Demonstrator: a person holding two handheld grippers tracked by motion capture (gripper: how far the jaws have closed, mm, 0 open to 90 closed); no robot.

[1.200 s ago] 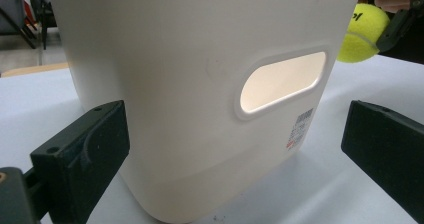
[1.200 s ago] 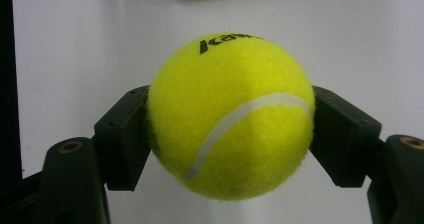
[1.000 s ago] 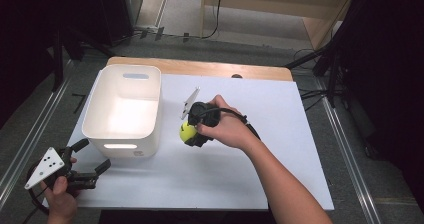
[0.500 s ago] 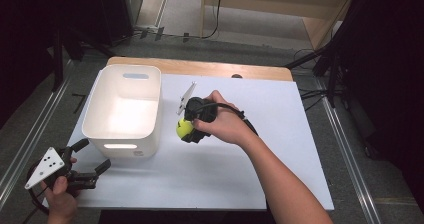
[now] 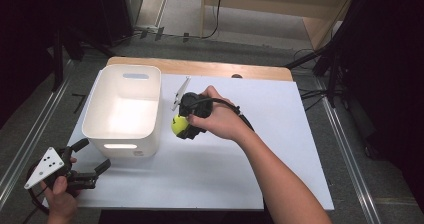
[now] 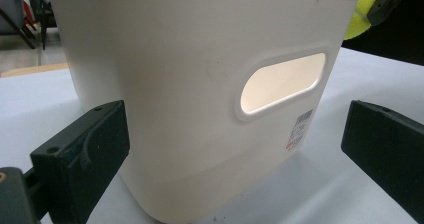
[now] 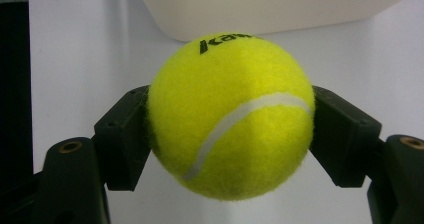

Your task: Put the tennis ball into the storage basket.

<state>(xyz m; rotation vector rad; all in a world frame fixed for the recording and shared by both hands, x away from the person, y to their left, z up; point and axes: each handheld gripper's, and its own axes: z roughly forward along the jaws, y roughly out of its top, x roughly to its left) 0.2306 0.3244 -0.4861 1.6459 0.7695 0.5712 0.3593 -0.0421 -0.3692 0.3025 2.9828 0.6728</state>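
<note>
One tennis ball (image 7: 231,116) is in play, and it sits clamped between the two black jaws of the right gripper (image 5: 184,125), whose pads press into its felt on either side. In the high view the ball hangs just beside the white bin (image 5: 122,109), close to the bin's right wall and a little above the white table (image 5: 280,134). The step in hand looks like the carry: the ball is gripped and lifted, but not yet over the bin's open top. The next move would call for raising the ball higher than the rim, swinging it across the near wall to a spot above the bin's floor, and only then letting the jaws part; a low pass risks knocking the ball against the rim.

Near the bin's front left corner the left gripper (image 5: 87,174) waits with its jaws spread wide and nothing between them, pointed at the bin's handle slot (image 6: 282,86).

By count: one ball, one bin, two grippers, one table.
</note>
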